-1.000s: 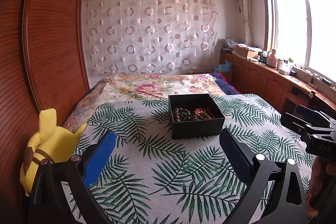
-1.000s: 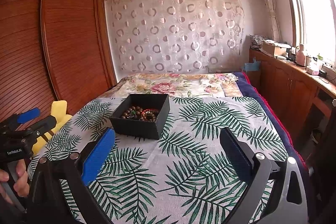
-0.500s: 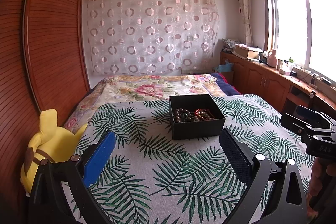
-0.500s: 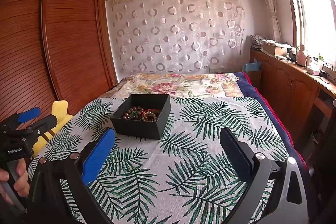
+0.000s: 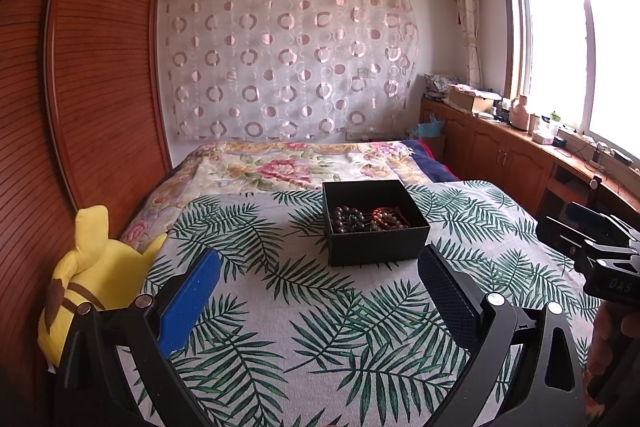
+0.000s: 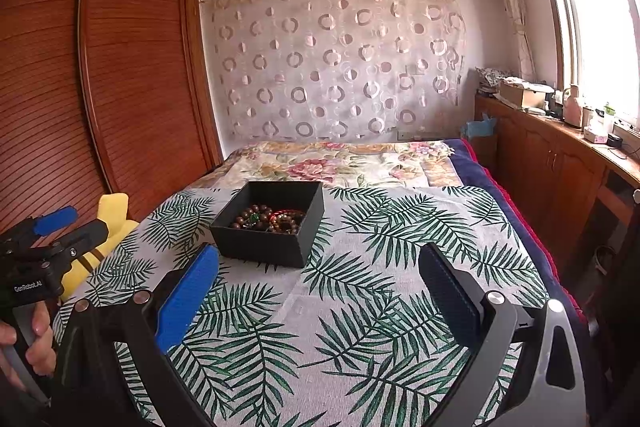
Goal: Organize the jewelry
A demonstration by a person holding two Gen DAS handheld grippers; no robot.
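plainly, a black box (image 5: 376,223) is seen standing on the leaf-print cloth (image 5: 320,327) that covers the near end of the bed, and the jewelry lies inside it: brown bead strings (image 5: 348,217) toward one side and a red bead bracelet (image 5: 386,215) beside them, touching or tangled, with a small green piece among the brown beads that is too small to be made out. nothing is held by either tool. the left gripper (image 5: 316,291) is spread wide and empty, well short of the box; the right gripper (image 6: 316,287) is likewise spread wide and empty, with the box (image 6: 268,223) ahead and a little to its left. the bead strings are judged to be light, limp and likely to slip, so that a loop would sag and swing once lifted, and one strand may be dragged up by another where they overlap. a hold would best be taken across a single strand at the top of the pile, between beads rather than on a round bead, which could roll out of the pads. the box looks light and stiff, so it may be shifted on the soft cloth if its wall is pushed; it could be steadied by the other gripper at a wall.
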